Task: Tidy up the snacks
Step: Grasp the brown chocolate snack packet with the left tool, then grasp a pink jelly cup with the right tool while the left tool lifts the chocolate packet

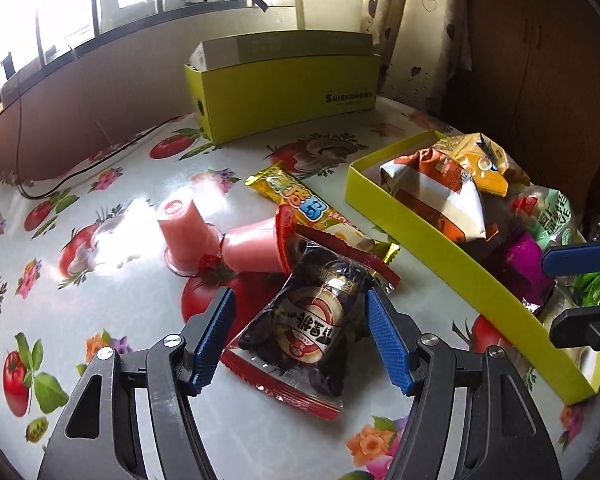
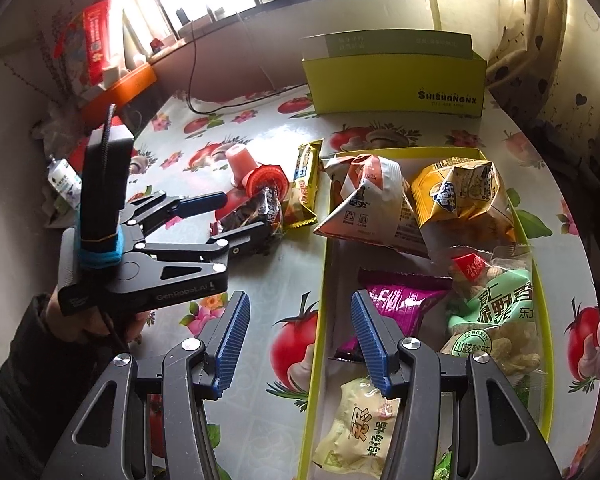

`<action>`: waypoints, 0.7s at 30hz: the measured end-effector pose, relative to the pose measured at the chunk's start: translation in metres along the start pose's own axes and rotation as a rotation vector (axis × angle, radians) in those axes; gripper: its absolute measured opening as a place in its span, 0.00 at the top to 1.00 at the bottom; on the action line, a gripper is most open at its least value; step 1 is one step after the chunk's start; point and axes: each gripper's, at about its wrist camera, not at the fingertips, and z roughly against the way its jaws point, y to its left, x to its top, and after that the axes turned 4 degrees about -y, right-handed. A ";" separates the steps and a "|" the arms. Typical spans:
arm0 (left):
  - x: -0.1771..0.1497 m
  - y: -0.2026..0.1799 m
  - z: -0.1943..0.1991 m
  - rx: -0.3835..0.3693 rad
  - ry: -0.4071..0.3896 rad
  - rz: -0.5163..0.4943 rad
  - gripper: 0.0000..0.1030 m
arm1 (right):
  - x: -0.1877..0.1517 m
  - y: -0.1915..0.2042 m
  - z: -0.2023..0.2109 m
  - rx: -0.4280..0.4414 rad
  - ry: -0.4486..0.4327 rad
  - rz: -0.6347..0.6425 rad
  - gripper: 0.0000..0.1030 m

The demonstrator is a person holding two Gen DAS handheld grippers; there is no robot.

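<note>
My left gripper point(image 1: 300, 336) is open, its blue pads on either side of a dark snack packet point(image 1: 304, 328) with red edges lying on the table. The right wrist view shows the left gripper point(image 2: 236, 220) around that packet point(image 2: 256, 210). Beyond lie two pink jelly cups point(image 1: 184, 232), one tipped over point(image 1: 256, 248), and a yellow bar wrapper point(image 1: 312, 208). My right gripper point(image 2: 298, 344) is open and empty, hovering over the left rim of a yellow-green tray point(image 2: 320, 280) that holds several snack bags, among them a purple packet point(image 2: 404, 300).
A yellow-green box point(image 1: 284, 100) stands upright at the table's back edge. The round table has a fruit-print cloth point(image 1: 100, 264). A black cable point(image 1: 40, 192) trails at the far left. A shelf with red packaging point(image 2: 96, 48) sits left of the table.
</note>
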 end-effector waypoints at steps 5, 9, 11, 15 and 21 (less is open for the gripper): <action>0.001 -0.006 -0.005 -0.018 0.021 -0.003 0.47 | 0.001 -0.002 -0.003 -0.006 0.003 -0.006 0.49; -0.004 -0.005 0.000 -0.012 0.016 0.056 0.57 | 0.003 -0.001 -0.003 -0.007 -0.001 -0.005 0.49; -0.008 -0.002 0.005 -0.014 0.008 0.100 0.61 | 0.005 0.001 -0.002 -0.009 -0.005 0.002 0.49; -0.019 0.002 0.017 -0.001 -0.009 0.182 0.63 | 0.012 0.004 0.000 -0.013 -0.015 0.024 0.49; -0.035 0.005 0.035 0.008 -0.028 0.246 0.65 | 0.030 0.016 -0.006 -0.015 -0.031 0.077 0.49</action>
